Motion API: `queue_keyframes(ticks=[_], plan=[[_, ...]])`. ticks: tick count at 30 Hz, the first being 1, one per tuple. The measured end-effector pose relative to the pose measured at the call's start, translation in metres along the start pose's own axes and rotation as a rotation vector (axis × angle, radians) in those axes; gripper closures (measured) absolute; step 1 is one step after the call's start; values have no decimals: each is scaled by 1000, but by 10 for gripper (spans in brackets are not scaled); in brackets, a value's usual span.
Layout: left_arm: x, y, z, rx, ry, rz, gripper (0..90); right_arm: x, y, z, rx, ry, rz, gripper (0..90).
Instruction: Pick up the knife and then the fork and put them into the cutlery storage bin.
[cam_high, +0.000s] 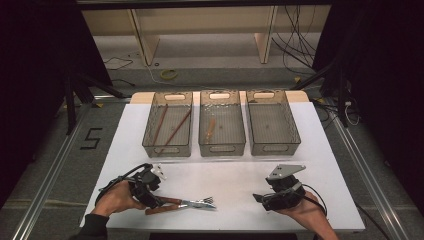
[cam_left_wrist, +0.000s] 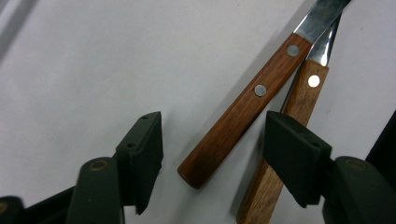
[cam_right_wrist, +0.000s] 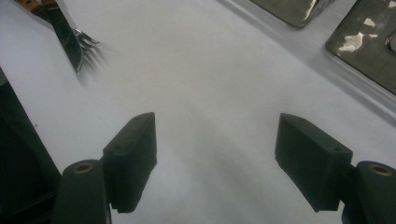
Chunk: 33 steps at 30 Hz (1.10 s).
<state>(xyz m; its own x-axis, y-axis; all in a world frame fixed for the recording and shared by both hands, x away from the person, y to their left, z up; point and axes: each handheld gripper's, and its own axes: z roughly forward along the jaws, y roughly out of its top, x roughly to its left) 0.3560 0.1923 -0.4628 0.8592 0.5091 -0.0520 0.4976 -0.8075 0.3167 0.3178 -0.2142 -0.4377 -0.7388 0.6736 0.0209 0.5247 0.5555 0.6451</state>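
left gripper (cam_left_wrist: 212, 154): jaws apart, straddling upper wooden handle (cam_left_wrist: 243, 112), no clamp | cutlery: two handles crossed on white table (cam_high: 240, 180) beside it, likely for sorting into trays (cam_high: 167, 125) | right gripper (cam_right_wrist: 215, 149): jaws apart, empty, parked clear

The left gripper (cam_left_wrist: 212, 154) hovers over the white table (cam_left_wrist: 116, 60), jaws apart. Between them lies a wooden-handled utensil (cam_left_wrist: 247, 109), touched by neither pad. A second wooden handle (cam_left_wrist: 289, 135) lies alongside it, partly behind the right-hand jaw.
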Motion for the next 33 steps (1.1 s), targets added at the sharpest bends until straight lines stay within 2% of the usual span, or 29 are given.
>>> queue_keyframes(ticks=[5, 8, 11, 12, 17, 25, 27, 31, 33], plan=[[-5, 3, 6, 39, 0, 52, 484, 0, 0, 0, 2, 0, -3, 304], [-7, 5, 7, 56, 22, 78, 510, 0, 0, 0, 1, -1, -3, 305], [-9, 5, 7, 48, 19, 90, 550, 0, 0, 0, 1, -1, -2, 306], [-9, 5, 7, 54, 21, 116, 560, 0, 0, 0, 2, -1, -2, 306], [-12, 6, 7, 55, 15, 161, 621, 0, 0, 0, 3, -2, -1, 308], [-13, 6, 6, 52, 3, 201, 680, 0, 0, 0, 6, -1, 1, 309], [-13, 6, 6, 61, -1, 223, 693, 0, 0, 0, 6, -1, 1, 310], [-14, 6, 6, 48, -6, 233, 720, 0, 0, 1, 9, 0, -1, 310], [-14, 6, 5, 54, -6, 259, 734, 0, 0, 1, 8, 0, 0, 310]])
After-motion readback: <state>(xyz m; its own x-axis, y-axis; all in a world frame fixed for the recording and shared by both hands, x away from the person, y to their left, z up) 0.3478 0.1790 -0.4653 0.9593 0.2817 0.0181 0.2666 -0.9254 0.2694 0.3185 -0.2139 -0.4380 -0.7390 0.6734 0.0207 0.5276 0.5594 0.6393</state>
